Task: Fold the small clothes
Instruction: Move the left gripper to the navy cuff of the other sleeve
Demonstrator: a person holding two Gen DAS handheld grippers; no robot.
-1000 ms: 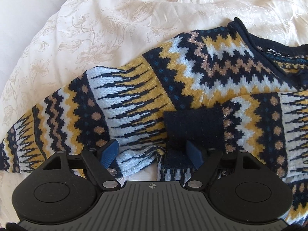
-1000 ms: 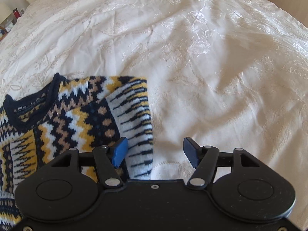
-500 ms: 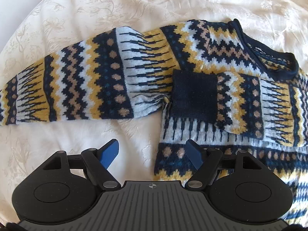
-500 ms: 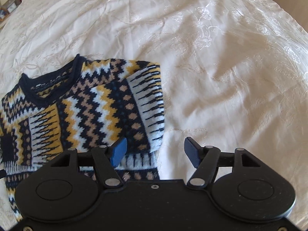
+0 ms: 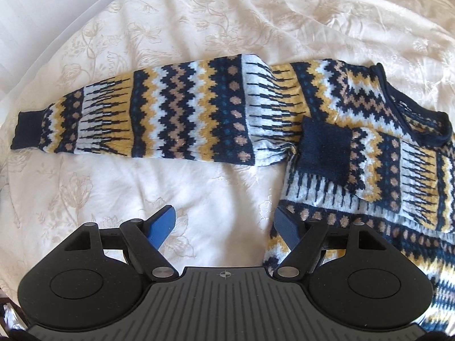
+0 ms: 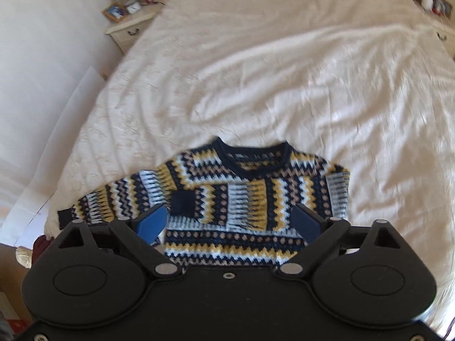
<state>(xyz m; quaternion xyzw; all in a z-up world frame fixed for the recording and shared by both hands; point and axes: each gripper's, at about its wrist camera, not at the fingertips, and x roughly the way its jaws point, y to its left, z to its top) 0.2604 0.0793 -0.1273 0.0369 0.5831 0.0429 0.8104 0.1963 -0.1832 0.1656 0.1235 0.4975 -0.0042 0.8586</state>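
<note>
Bedroom, cream embroidered bedspread over a bed; nightstand with a picture frame and lamp at far left of the right wrist view. That view is motion-blurred.

Patterned knit sweater (navy/yellow/white/tan zigzag) lies flat on the bedspread, neckline away from the cameras. One sleeve is folded across the chest, its navy cuff resting on the body. The other sleeve lies stretched straight out to the left on the cover.

Left gripper: jaws wide apart, holding nothing. Sits nearer than the stretched sleeve, clear of it; bare bedspread between the blue pads. The right-hand pad overlaps the sweater's lower left edge in view; contact can't be confirmed.

Right gripper: jaws wide apart, empty, raised above the sweater's lower body, hem area showing between the pads. No touch visible.
</note>
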